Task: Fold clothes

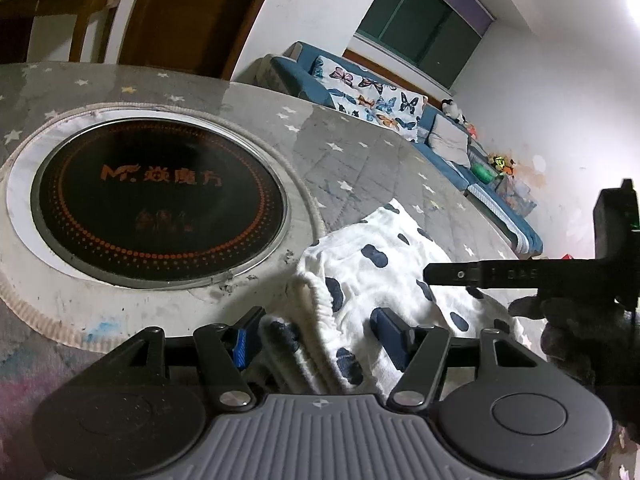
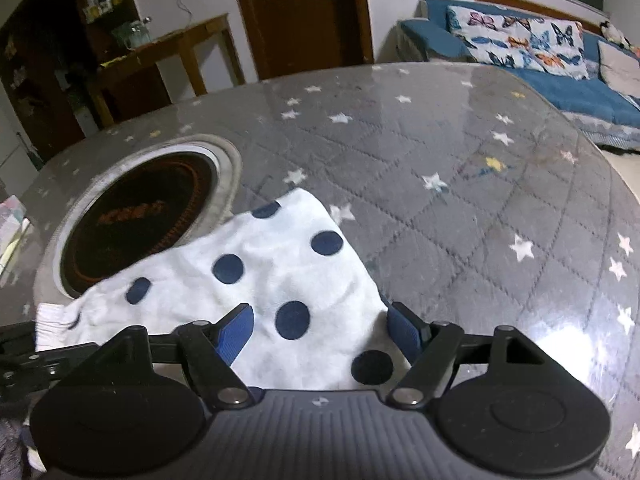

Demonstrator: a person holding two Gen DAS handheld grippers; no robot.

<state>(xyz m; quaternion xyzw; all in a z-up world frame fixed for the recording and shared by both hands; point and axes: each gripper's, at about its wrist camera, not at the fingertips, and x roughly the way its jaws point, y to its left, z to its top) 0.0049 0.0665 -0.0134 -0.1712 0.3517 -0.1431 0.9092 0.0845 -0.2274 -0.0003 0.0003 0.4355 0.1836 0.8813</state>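
A round black cooktop (image 1: 160,204) with orange lettering sits sunk in a table (image 2: 460,184) covered by a grey quilted cloth patterned with stars. Beyond it, a blue sofa (image 1: 452,148) along the white wall carries a butterfly-print cushion (image 1: 372,96) and scattered toys (image 1: 500,164). A brown wooden door (image 2: 304,12) and a wooden side table (image 2: 168,56) stand behind.
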